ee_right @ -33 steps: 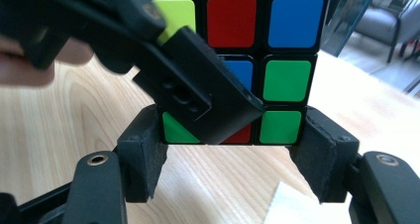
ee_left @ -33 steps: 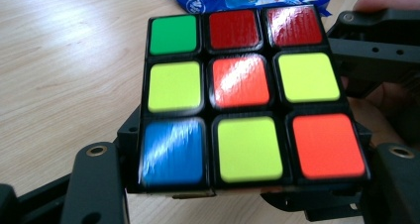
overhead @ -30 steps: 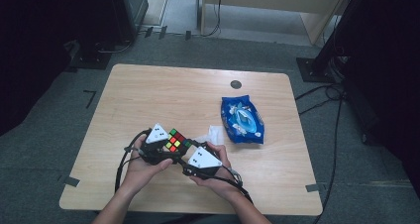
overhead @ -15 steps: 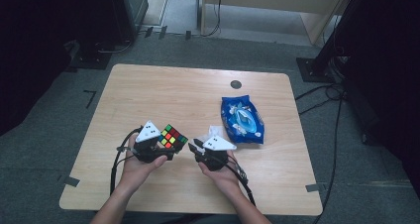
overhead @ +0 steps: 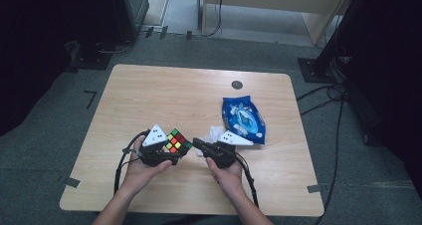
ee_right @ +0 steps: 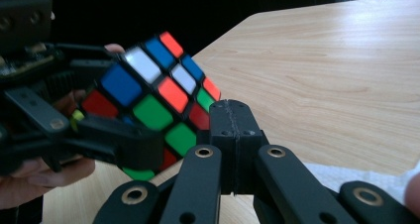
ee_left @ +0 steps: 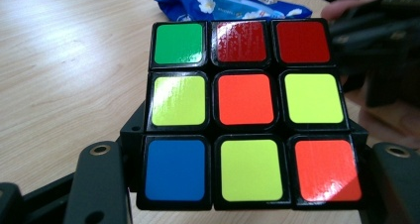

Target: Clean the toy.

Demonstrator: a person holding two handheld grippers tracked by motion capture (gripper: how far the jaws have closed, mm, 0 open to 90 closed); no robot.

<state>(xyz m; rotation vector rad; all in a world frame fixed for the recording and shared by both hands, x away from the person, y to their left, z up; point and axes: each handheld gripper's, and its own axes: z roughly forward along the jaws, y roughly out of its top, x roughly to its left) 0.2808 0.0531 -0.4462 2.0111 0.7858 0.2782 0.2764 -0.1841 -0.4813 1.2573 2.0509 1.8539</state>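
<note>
Two tongs over the table, left tongs (overhead: 180, 153) clamped on puzzle cube (overhead: 178, 141), right tongs (overhead: 198, 144) closed empty just beside it.

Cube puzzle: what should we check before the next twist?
1. Cube gripped between the left gripper jaws: ok.
2. Right gripper jaws, which have just been closing, shut with nothing between them: ok.
3. Right gripper off the cube: ok, a small gap shows in the high view.
4. Blue packet away from both hands: ok.
5. Cube layers lined up square: ok in the left gripper view.
6. Cube's underside colours: cannot tell.
</note>
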